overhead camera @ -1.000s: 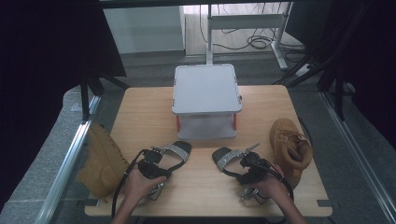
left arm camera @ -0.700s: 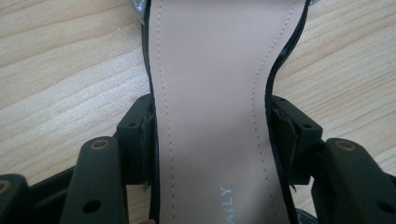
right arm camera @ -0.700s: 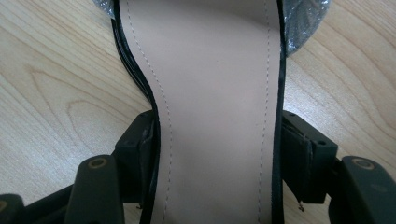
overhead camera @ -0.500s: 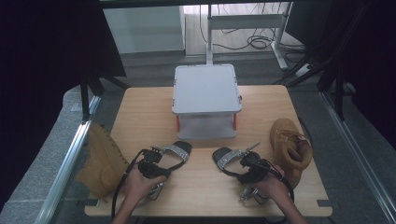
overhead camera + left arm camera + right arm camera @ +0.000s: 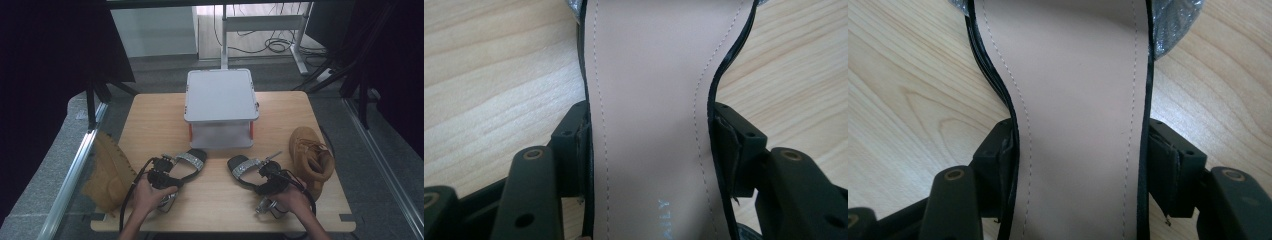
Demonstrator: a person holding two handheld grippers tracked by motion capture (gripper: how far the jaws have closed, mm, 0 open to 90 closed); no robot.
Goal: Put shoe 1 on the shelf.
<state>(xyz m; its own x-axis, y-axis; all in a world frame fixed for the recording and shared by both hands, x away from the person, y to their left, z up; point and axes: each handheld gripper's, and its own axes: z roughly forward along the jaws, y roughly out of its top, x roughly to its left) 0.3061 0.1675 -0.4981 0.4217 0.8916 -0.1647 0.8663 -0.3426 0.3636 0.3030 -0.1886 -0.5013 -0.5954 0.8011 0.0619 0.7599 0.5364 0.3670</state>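
Observation:
Two black sandals with beige insoles and glittery silver straps lie on the wooden table (image 5: 155, 120). My left gripper (image 5: 167, 172) holds the left sandal (image 5: 192, 161) across its narrow waist. In the left gripper view, the gripper (image 5: 651, 140) has both pads pressed against the sole edges of the sandal (image 5: 654, 75). My right gripper (image 5: 267, 177) grips the right sandal (image 5: 242, 167) the same way. In the right gripper view, the gripper (image 5: 1080, 145) is shut on the sandal (image 5: 1073, 65). Both pairs of jaws have just been closing on the sandals.
A grey-lidded plastic box (image 5: 220, 95) with red latches stands at the table's far middle. A tan boot (image 5: 310, 157) lies on the right side of the table. Another tan boot (image 5: 107, 172) sits at the left edge.

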